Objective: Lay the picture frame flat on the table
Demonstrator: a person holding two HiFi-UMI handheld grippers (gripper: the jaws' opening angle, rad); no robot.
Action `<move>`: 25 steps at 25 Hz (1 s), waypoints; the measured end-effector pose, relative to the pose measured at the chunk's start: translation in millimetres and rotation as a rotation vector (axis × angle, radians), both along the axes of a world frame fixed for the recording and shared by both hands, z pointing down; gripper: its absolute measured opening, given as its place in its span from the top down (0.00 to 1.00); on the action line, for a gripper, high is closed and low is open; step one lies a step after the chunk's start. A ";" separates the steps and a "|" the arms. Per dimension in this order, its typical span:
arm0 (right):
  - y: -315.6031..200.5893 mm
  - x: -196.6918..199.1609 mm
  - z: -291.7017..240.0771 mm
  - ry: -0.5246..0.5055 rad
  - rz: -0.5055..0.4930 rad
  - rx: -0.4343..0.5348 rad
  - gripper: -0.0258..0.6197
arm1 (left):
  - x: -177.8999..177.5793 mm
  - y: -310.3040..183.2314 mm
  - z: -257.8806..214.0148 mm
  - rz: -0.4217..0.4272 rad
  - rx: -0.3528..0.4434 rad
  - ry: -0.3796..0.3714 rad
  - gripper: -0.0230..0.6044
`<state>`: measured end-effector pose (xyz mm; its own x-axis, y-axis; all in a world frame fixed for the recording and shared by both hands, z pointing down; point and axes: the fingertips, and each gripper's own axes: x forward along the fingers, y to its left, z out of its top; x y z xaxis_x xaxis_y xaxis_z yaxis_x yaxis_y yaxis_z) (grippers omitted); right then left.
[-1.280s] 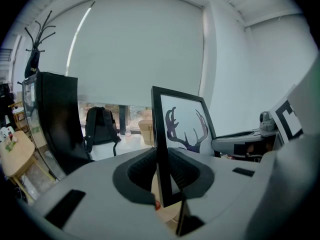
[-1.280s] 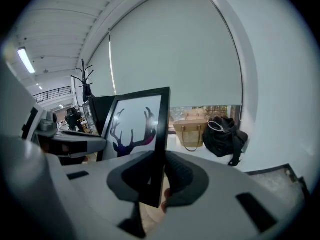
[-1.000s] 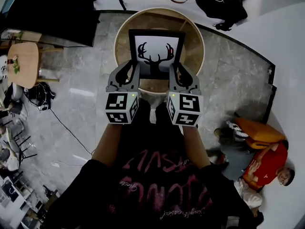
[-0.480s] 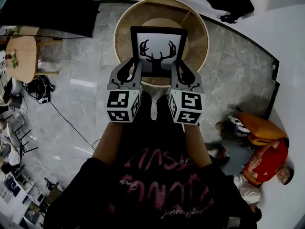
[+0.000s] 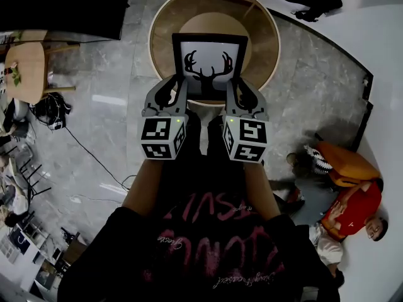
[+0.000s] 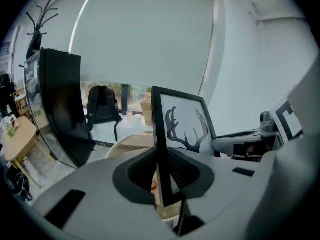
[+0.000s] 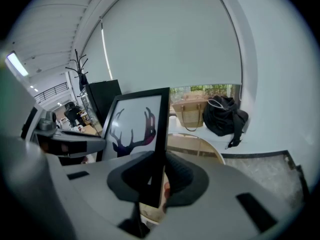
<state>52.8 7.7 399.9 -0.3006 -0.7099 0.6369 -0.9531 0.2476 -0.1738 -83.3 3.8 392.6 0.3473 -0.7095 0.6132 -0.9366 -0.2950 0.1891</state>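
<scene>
A black picture frame (image 5: 208, 67) with a deer-antler print is held up above the round wooden table (image 5: 264, 36). My left gripper (image 5: 174, 92) is shut on its left edge and my right gripper (image 5: 238, 93) is shut on its right edge. In the left gripper view the frame's edge (image 6: 161, 149) stands upright between the jaws. In the right gripper view the frame (image 7: 145, 134) also rises upright from between the jaws. The print faces me and the frame's lower edge is hidden behind the grippers.
A dark cabinet (image 5: 63, 11) stands at the left. A small wooden side table (image 5: 25, 71) lies further left. A person in red (image 5: 356, 209) sits on the floor at the right. A woven bag (image 7: 191, 113) and a black backpack (image 7: 225, 116) rest beyond the table.
Both grippers have carried the frame a little forward over the round table; the table and frame now sit higher in the head view. The grip is unchanged.
</scene>
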 end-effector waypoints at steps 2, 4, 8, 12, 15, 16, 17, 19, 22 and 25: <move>1.4 -0.1 5.2 0.001 -0.001 -0.009 0.83 | -0.2 1.7 5.8 -0.005 -0.012 0.001 0.85; 1.8 -0.3 10.6 0.001 -0.001 -0.020 0.83 | -0.4 2.0 11.2 -0.008 -0.023 0.003 0.85; 1.8 -0.8 21.5 0.000 -0.001 -0.041 0.83 | -0.9 2.8 21.4 -0.011 -0.042 0.002 0.85; 3.0 -1.9 31.9 0.002 -0.003 -0.060 0.83 | -2.1 4.8 32.1 -0.017 -0.062 0.003 0.85; 6.3 -2.1 40.6 0.000 -0.004 -0.077 0.83 | -2.3 7.9 40.8 -0.021 -0.078 0.001 0.85; 7.1 -1.9 43.9 0.000 -0.005 -0.083 0.83 | -2.1 8.6 43.7 -0.021 -0.083 0.000 0.85; 8.0 -1.7 47.2 -0.001 -0.005 -0.089 0.83 | -1.8 9.5 46.7 -0.022 -0.089 -0.001 0.85; 9.2 -2.1 54.4 0.002 -0.007 -0.101 0.83 | -2.3 11.6 54.1 -0.025 -0.103 0.000 0.85; 7.9 -5.1 65.4 0.004 -0.011 -0.120 0.84 | -5.4 11.3 65.6 -0.030 -0.125 0.002 0.85; 9.3 -5.3 75.4 0.004 -0.011 -0.138 0.84 | -5.6 12.4 75.4 -0.032 -0.142 0.002 0.85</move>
<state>47.5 16.9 475.3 -0.3052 -0.6124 0.7292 -0.9512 0.2324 -0.2029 -88.9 16.3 468.1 0.3273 -0.6265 0.7074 -0.9446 -0.2353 0.2288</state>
